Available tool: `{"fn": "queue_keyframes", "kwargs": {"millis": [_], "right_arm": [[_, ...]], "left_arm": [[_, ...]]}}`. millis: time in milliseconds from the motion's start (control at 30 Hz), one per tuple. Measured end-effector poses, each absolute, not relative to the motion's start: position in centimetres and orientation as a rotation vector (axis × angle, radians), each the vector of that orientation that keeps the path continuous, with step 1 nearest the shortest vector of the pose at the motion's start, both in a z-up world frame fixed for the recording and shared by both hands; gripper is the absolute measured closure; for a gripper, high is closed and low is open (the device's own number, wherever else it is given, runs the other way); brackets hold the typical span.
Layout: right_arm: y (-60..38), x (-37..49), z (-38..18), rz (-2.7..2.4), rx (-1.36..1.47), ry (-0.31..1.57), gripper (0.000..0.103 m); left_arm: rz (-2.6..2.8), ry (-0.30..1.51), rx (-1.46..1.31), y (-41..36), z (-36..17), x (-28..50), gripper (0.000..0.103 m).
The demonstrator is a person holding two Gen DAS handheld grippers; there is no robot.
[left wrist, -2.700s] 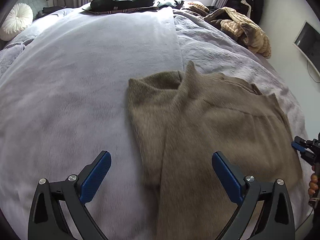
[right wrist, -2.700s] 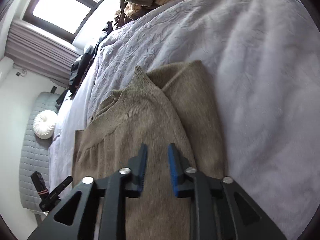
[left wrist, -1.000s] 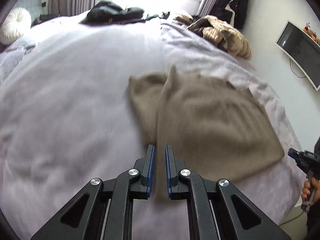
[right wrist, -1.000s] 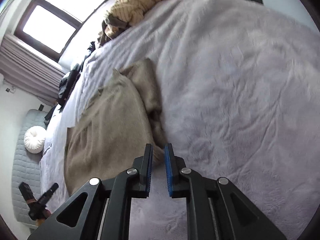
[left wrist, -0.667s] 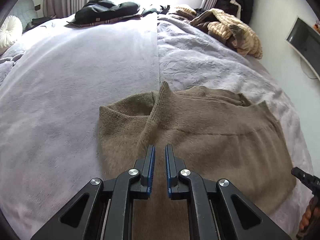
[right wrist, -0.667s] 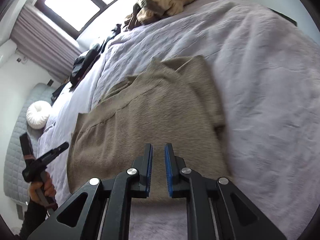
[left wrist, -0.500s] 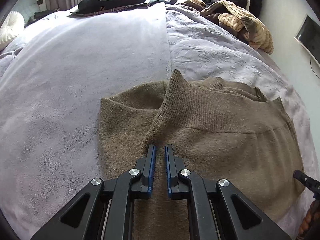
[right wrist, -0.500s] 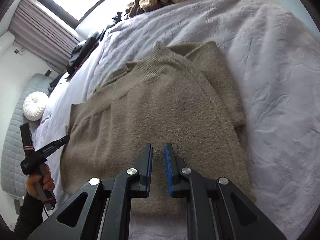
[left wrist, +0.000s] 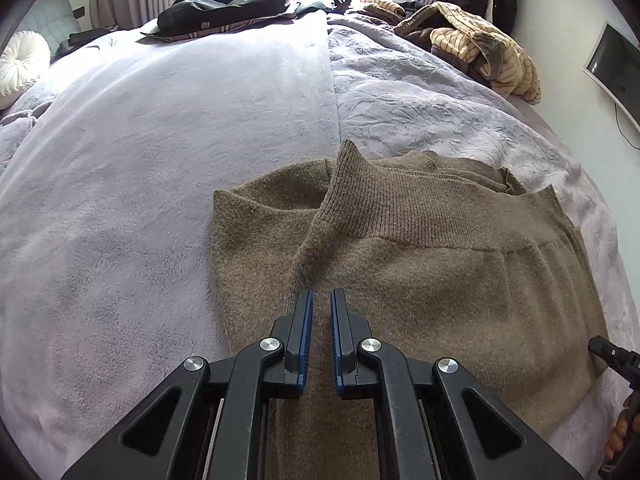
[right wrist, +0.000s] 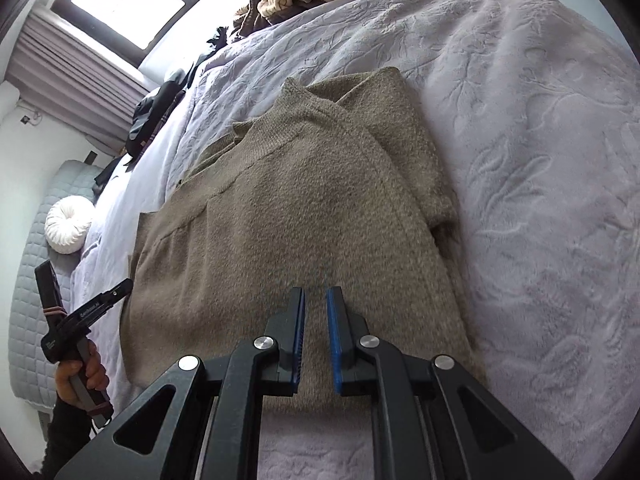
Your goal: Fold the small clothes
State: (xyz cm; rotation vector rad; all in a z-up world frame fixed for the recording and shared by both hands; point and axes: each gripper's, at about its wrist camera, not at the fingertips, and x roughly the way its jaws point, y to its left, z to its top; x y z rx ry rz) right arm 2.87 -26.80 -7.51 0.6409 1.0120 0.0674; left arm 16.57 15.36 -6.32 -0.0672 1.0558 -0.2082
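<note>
A brown knitted sweater (left wrist: 420, 264) lies folded on the lilac bed cover, its ribbed hem doubled over the top. In the right wrist view the sweater (right wrist: 304, 208) fills the middle. My left gripper (left wrist: 320, 300) is shut and empty, its blue pads low over the sweater's near part. My right gripper (right wrist: 315, 296) is shut and empty, low over the sweater's other edge. The left gripper also shows in the right wrist view (right wrist: 80, 316), and the right gripper at the far right of the left wrist view (left wrist: 612, 356).
The bed cover (left wrist: 140, 160) stretches far to the left. Dark clothes (left wrist: 224, 4) lie at the bed's far end and a striped beige pile (left wrist: 480, 44) at the far right. A white round cushion (left wrist: 20, 64) sits on a grey seat. A wall screen (left wrist: 612, 68) hangs right.
Both grippers have closed since 2.7 s ago and came in low over the sweater. Over the last half second both views have barely shifted.
</note>
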Motion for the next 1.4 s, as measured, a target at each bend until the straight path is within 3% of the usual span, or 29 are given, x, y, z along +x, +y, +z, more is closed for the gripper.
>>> {"fn": "queue_keyframes", "kwargs": {"millis": [433, 500, 533, 567, 733, 867, 1400], "right_arm": [[-24.8, 0.5, -7.2, 0.111, 0.658, 1.029, 0.09], [-24.4, 0.4, -7.4, 0.117, 0.664, 1.036, 0.09], [-24.2, 0.2, -7.5, 0.121, 0.668, 1.038, 0.09], [-24.1, 0.1, -7.5, 0.122, 0.668, 1.039, 0.09], [-23.3, -0.4, -7.5, 0.139, 0.662, 1.05, 0.088], [-22.6, -0.8, -7.2, 0.154, 0.657, 1.05, 0.067], [-14.3, -0.8, -8.3, 0.361, 0.639, 1.139, 0.066]], "left_arm": [[-0.172, 1.05, -0.061, 16.2, -5.5, 12.4, 0.091], [-0.158, 1.043, -0.056, 16.4, -5.3, 11.6, 0.027], [-0.13, 1.03, -0.05, 16.6, -5.1, 11.1, 0.004], [-0.106, 0.999, -0.042, 16.7, -4.9, 10.6, 0.001], [-0.116, 1.019, -0.022, 17.1, -5.8, 9.3, 0.001], [-0.118, 1.044, -0.063, 17.8, -6.5, 8.7, 0.001], [-0.113, 1.071, -0.202, 21.5, -7.3, 6.2, 0.001]]}}
